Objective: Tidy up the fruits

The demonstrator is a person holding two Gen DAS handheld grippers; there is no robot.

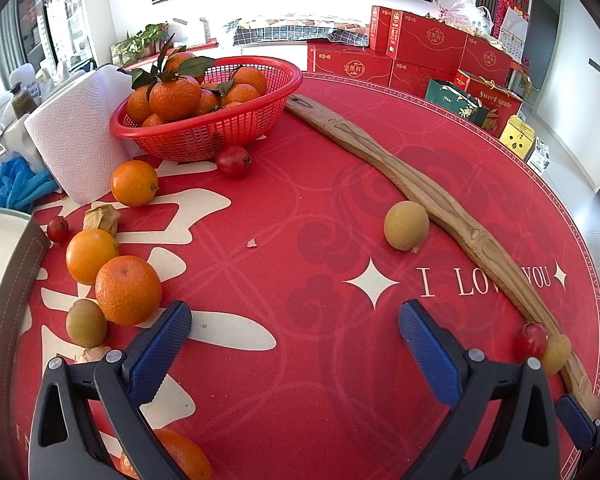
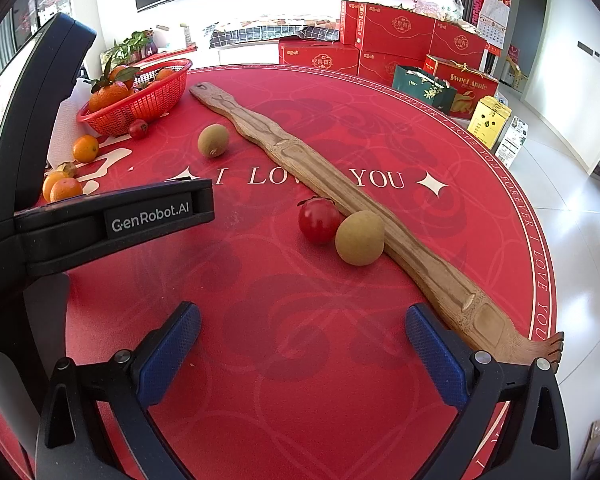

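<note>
Left wrist view gives me a round table under a smooth red cloth (image 1: 300,208) printed with cream characters and "I LOVE YOU". At its far left stands a red plastic mesh basket (image 1: 220,128), oval and heaped with glossy, dimpled oranges, some with green leaves. Just beside its front wall lies a small shiny red fruit (image 1: 233,161). More loose oranges (image 1: 128,289) sit along the left edge, near a dull tan-green round fruit (image 1: 86,323) and a white roll of embossed paper towel (image 1: 76,148). A long carved wooden back scratcher (image 1: 428,196) lies flat with its long axis running diagonally from beside the basket toward the near right edge; in the right wrist view its hand-shaped end (image 2: 546,346) points toward me. A matte tan fruit (image 1: 405,225) rests against its left side. My left gripper (image 1: 296,360) hovers above bare cloth with its blue, fine-textured pads spread wide and nothing between them. My right gripper (image 2: 302,354) is likewise spread wide and empty, over bare cloth. Ahead of it a glossy red fruit (image 2: 319,221) touches a rough tan fruit (image 2: 360,238), and that one lies against the scratcher.
</note>
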